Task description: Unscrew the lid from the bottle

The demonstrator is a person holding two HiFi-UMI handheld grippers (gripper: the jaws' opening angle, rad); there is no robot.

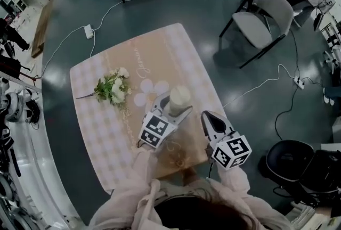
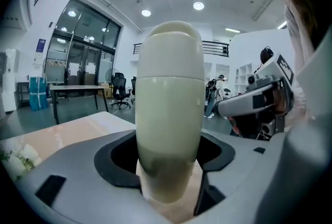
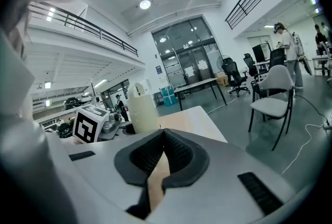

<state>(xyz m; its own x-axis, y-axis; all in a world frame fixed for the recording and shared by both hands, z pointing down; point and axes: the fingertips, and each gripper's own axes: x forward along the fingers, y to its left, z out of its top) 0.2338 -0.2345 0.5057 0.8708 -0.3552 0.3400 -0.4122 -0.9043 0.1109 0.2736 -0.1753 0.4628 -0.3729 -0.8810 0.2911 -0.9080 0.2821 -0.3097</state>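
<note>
- The bottle (image 1: 179,97), pale cream with a rounded top, stands upright on the desk (image 1: 160,48), somewhat toward 5 o'clock of the desk's middle in the head view.
- The left tool (image 1: 175,105) reaches in from about 7 o'clock of the bottle. Its jaws stand wide, one on each side of the bottle's lower body.
- In the left gripper view the dark pads (image 2: 116,158) of the left tool (image 2: 167,158) press on both flanks of the bottle (image 2: 168,129). It is pinched low down, with its base on the cloth.
- The lid (image 2: 171,49) sits on the bottle, and a seam line runs round just beneath it.
- The right tool (image 1: 206,117) is at roughly 4 o'clock of the bottle, near it but apart, with its tip pointing toward 11 o'clock.
- In the right gripper view the ribbed pads of the right tool (image 3: 163,135) are pressed together with nothing between them. The bottle (image 3: 141,109) shows beyond them at about 11 o'clock.
- A spray of white flowers (image 1: 113,88) lies on the desk at 9 o'clock of the bottle, well apart from it.
- A grey chair (image 1: 266,18) stands on the floor at 2 o'clock of the desk.
</note>
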